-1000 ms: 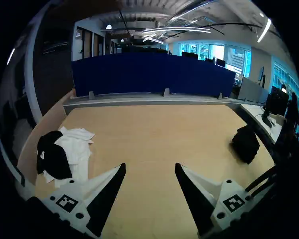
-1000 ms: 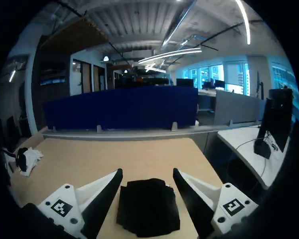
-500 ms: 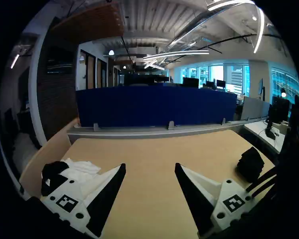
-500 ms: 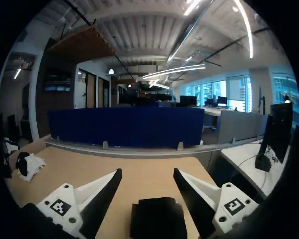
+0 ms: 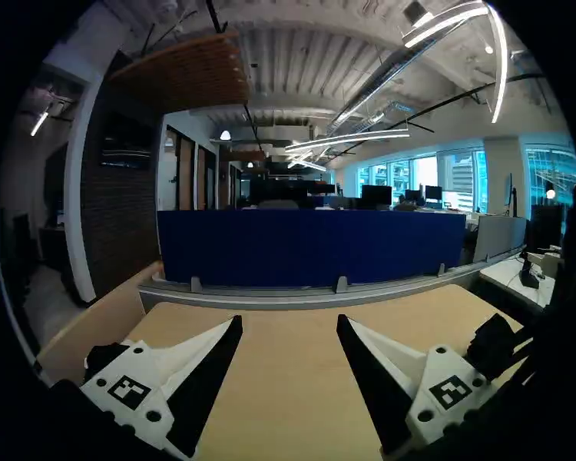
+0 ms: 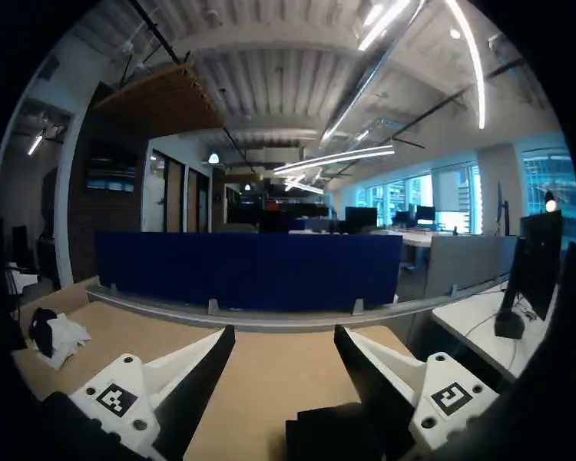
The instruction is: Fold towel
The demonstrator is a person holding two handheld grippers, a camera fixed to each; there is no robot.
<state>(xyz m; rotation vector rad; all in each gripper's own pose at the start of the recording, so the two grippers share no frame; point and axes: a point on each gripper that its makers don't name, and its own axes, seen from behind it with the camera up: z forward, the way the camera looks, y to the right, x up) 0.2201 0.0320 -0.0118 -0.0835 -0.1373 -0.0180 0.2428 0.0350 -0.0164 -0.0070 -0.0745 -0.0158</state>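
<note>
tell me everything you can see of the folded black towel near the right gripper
The black folded towel looks like dark matte cloth stacked in flat layers with stepped edges. It lies on the light wooden desk, low in the right gripper view, just beneath the gap of the open right gripper, ungripped; its near part is cut off. In the left gripper view it is a dark lump by the desk's right edge.

wooden table (image 6: pixel 265 373), folded black towel (image 6: pixel 326 432), cloth pile (image 6: pixel 56 335)
</note>
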